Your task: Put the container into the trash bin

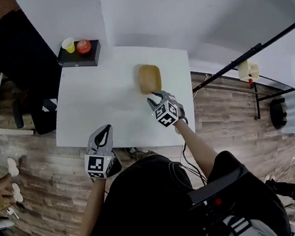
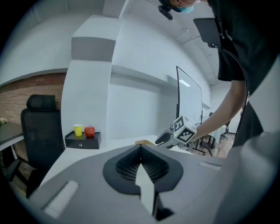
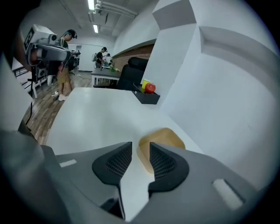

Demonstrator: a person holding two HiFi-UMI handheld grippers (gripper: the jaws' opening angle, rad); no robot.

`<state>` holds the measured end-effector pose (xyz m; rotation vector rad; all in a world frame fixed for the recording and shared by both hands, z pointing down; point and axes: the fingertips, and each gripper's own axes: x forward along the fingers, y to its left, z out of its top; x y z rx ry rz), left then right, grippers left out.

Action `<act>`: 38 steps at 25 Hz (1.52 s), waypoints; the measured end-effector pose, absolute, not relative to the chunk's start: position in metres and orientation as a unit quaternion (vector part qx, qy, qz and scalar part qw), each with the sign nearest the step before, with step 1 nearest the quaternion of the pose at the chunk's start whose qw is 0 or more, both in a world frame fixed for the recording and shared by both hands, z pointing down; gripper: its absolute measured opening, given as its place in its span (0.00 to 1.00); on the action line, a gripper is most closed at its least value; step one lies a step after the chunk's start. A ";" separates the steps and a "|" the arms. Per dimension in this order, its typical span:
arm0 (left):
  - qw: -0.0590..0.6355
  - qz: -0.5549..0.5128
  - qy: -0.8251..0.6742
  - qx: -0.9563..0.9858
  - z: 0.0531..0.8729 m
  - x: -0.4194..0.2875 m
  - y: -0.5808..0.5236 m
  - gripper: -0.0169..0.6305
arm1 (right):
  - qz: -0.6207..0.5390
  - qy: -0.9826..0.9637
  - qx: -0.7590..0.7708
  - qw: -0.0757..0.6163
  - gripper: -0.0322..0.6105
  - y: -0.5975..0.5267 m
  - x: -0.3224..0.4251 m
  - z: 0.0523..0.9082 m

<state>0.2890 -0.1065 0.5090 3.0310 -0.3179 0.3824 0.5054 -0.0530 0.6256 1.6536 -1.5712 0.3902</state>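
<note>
The right tool (image 1: pixel 156 98) has its jaws standing wide apart and grips nothing; it tilts down toward the container (image 1: pixel 149 78), whose tan near rim shows through the gap between the jaws in the right gripper view; the spread looks set to straddle one wall of it, and the tips seem just short of the rim, though I cannot tell whether they touch. The left tool (image 1: pixel 104 131) has its jaws closed together on nothing; it hangs over the near edge of the tabletop (image 1: pixel 108 104), well apart from the container, probably kept back as the idle one so the reach stays unobstructed.

The container lies open side up in the right half of the tabletop, nearer the far edge than the near one; bare surface surrounds it on every side, so the jaws have room to close without nudging anything. A black box (image 1: pixel 79 56) sits at the far left corner with a yellow cup (image 1: pixel 68 45) and a red apple (image 1: pixel 83 46) on top, well clear of the work. A wall runs along the far edge, so the open ways out are upward, back over the near edge, or across the right edge toward the wooden floor (image 1: pixel 227 109); a dark chair (image 1: pixel 20 50) stands off the left edge. No trash bin shows in any view, so the carry path cannot be judged.
</note>
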 end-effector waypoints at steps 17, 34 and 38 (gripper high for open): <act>0.068 0.136 -0.166 0.974 0.529 0.270 -0.131 0.02 | 0.185 -0.619 0.577 0.500 0.23 -0.075 0.522 0.691; 0.083 0.136 -0.204 0.966 0.535 0.242 -0.131 0.02 | 0.170 -0.617 0.555 0.531 0.10 -0.090 0.506 0.691; 0.091 0.131 -0.215 0.963 0.535 0.229 -0.127 0.02 | 0.147 -0.625 0.546 0.538 0.10 -0.096 0.492 0.680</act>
